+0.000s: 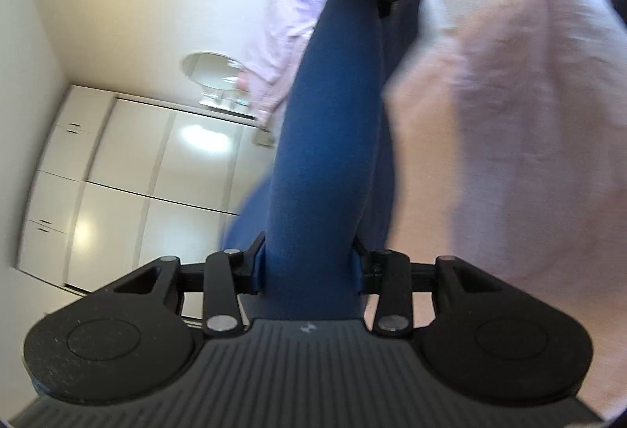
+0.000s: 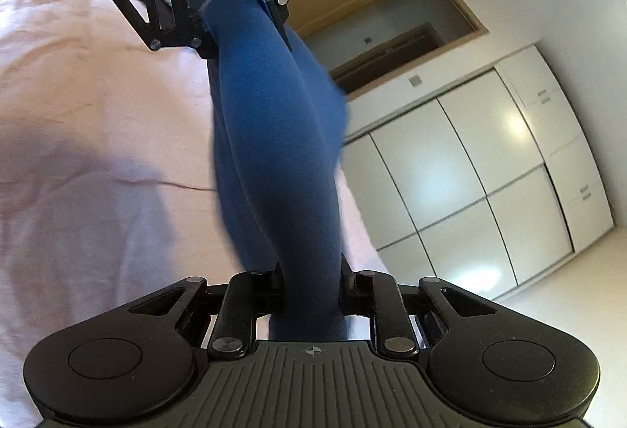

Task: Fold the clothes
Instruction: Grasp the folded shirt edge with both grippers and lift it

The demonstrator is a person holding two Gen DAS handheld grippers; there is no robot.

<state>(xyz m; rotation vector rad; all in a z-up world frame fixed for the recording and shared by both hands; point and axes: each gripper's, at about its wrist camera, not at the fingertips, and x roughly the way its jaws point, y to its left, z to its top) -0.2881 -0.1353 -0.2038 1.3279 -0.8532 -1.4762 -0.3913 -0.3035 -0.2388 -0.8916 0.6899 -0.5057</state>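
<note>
Because I want the blue cloth to hang straight for folding, my left gripper and my right gripper each pinch one end, nearly closed, holding it stretched above the pink bed sheet.

Both wrist cams sit right behind their jaws, facing each other along the stretched blue garment — both catch the pink bedsheet and white wardrobe.
</note>
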